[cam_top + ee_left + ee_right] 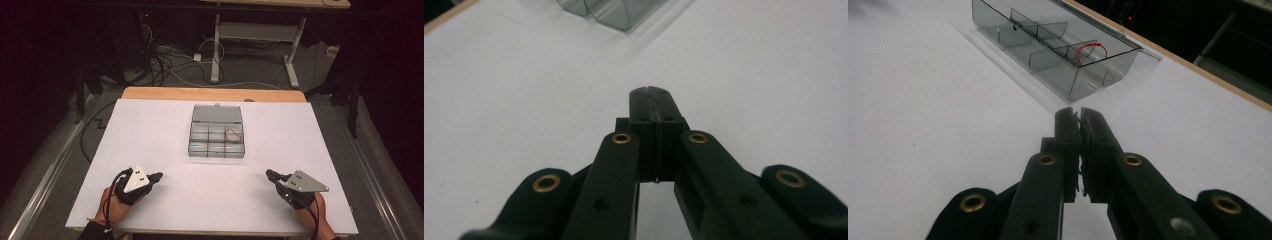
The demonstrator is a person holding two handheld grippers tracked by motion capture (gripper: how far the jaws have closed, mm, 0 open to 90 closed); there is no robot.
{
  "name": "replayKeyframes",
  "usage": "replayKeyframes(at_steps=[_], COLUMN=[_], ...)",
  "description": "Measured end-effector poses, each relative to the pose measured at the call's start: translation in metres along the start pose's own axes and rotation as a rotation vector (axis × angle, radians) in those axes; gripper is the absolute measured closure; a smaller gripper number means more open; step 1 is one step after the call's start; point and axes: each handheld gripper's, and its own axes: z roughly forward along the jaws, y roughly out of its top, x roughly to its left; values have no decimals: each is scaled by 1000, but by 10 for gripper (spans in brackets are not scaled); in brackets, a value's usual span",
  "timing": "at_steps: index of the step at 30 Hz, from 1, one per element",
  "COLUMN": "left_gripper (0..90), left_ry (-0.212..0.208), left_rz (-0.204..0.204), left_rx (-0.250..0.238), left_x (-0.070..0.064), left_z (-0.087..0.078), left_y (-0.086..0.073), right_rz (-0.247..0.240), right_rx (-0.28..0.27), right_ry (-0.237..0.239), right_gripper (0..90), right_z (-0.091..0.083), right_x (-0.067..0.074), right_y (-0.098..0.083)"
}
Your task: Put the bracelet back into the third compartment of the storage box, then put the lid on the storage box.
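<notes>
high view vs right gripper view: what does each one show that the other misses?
High view alone: both hands with the left gripper and right gripper apart at the near edge of the white table, the organizer's open lid lying flat behind it, and cables on the floor beyond.

Right gripper view alone: the right gripper's jaws close up, shut with nothing between them, and the box's upright dividers seen from the side.

Both: the clear compartment box and the red loop in one compartment.

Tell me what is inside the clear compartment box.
The clear box lies open, split by dividers. A red loop, like a band or thread, sits in one compartment near its right end. A tiny dark speck lies in another. The other compartments look empty.
</notes>
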Motion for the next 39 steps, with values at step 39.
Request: replayKeyframes(at_steps=[39], left_gripper=[878], left_ry=[13], left_rz=[-1], left_rx=[82], left_x=[26], left_z=[29], left_y=[15], right_rz=[2], right_rx=[137], right_ry=[18], right_gripper=[900], right_z=[24], right_x=[-22], right_y=[-6])
